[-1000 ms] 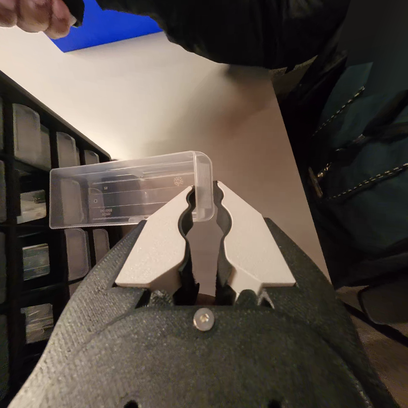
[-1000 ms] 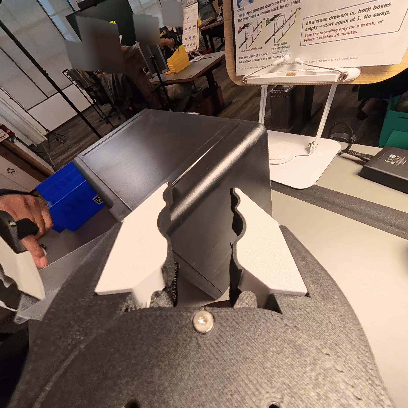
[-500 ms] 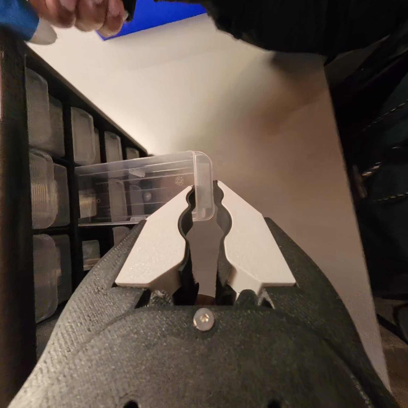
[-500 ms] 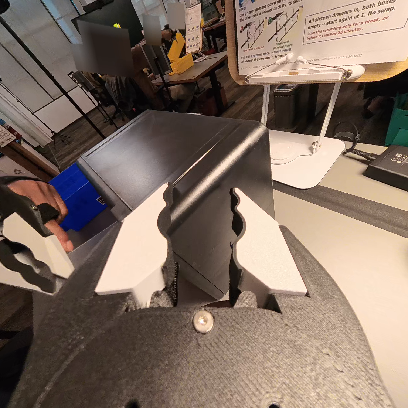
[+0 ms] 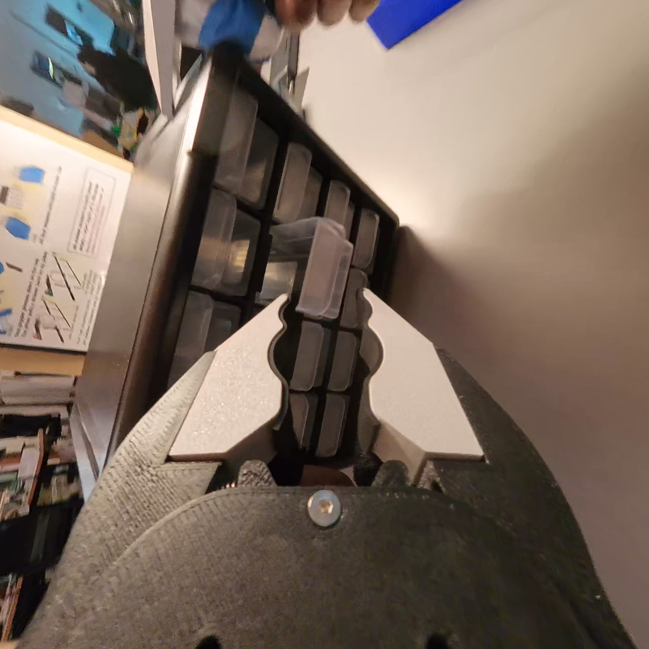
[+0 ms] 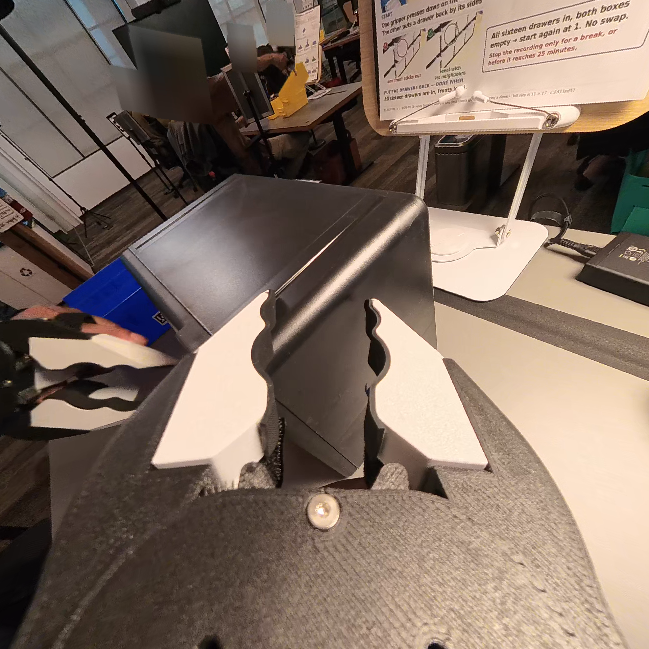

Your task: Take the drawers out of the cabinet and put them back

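In the left wrist view a black cabinet (image 5: 175, 267) holds rows of clear drawers. One clear drawer (image 5: 323, 270) sits partly inside a slot in the second row, its front tab sticking out. My left gripper (image 5: 323, 298) is open just in front of that tab, with a gap on both sides of it. It also shows in the right wrist view (image 6: 105, 372), fingers apart. My right gripper (image 6: 318, 302) is open over the cabinet's top (image 6: 246, 238), its fingers either side of the top right edge and gripping nothing.
A stand with an instruction sheet (image 6: 491, 52) and a white base (image 6: 484, 256) is behind the cabinet. A black box (image 6: 618, 270) lies on the table (image 6: 526, 404) at the right. A blue bin (image 6: 109, 298) stands left of the cabinet. A hand (image 5: 333, 10) is above the cabinet.
My left gripper carried the clear drawer to the cabinet and slid it into a slot. Its jaws then opened and let go of the front tab. The right gripper stayed on the cabinet top.
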Demonstrator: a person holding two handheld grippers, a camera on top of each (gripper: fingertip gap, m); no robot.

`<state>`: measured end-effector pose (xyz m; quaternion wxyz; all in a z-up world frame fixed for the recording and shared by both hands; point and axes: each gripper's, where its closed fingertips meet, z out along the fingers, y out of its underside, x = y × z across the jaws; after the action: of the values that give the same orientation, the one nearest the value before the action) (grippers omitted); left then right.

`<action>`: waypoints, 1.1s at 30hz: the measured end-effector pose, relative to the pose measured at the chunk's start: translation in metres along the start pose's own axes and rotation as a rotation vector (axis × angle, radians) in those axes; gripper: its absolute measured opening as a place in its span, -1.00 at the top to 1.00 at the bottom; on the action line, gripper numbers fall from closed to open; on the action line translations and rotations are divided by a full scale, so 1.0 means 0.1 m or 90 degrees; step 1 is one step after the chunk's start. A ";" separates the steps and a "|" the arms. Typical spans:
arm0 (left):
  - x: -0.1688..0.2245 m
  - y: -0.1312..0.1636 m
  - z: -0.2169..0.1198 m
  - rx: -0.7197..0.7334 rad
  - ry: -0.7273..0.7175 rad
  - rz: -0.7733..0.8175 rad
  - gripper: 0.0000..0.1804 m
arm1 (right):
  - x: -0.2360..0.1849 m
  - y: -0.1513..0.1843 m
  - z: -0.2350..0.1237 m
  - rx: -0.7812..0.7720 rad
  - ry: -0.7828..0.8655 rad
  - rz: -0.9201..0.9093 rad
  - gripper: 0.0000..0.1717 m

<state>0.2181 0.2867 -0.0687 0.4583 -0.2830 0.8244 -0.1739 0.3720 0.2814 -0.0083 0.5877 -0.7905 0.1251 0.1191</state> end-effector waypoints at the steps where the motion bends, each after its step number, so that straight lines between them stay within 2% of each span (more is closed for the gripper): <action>1: 0.02 -0.04 -0.05 0.024 -0.002 0.008 0.66 | 0.00 0.00 0.00 0.000 -0.001 0.000 0.37; 3: 0.08 -0.13 -0.13 0.067 0.003 0.009 0.78 | 0.00 0.00 0.00 0.000 -0.002 0.002 0.37; 6: 0.33 -0.16 -0.10 0.086 0.099 -0.016 0.85 | 0.00 0.00 0.00 0.000 -0.001 0.001 0.37; 9: 0.20 -0.09 0.13 0.062 0.074 -0.050 0.90 | 0.00 0.00 0.00 0.001 0.000 0.000 0.38; 12: 0.04 -0.05 0.37 0.042 0.053 -0.114 0.85 | -0.01 0.00 0.00 0.001 0.000 -0.002 0.39; 15: -0.03 0.00 0.50 0.023 0.031 -0.136 0.79 | -0.01 0.00 0.00 0.000 0.001 -0.003 0.39; 19: 0.08 0.00 0.40 0.050 0.052 -0.153 0.67 | -0.02 0.00 0.00 0.000 -0.001 -0.005 0.39; 23: 0.14 0.09 0.01 0.070 0.069 -0.161 0.60 | -0.02 0.00 0.00 0.001 -0.004 -0.002 0.40; 25: 0.05 0.28 -0.25 0.058 0.055 -0.171 0.59 | -0.02 0.00 0.00 0.001 -0.003 -0.002 0.39; 28: -0.22 0.73 -0.69 0.009 0.019 -0.217 0.51 | -0.02 0.00 0.00 0.001 -0.003 -0.001 0.40; 33: -0.65 1.80 -1.50 -0.149 -0.060 -0.269 0.46 | -0.01 0.00 -0.01 0.000 0.001 -0.003 0.39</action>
<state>0.0624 0.4716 -0.0460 0.4140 -0.5079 0.7392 -0.1556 0.3708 0.2809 -0.0077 0.5877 -0.7910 0.1233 0.1171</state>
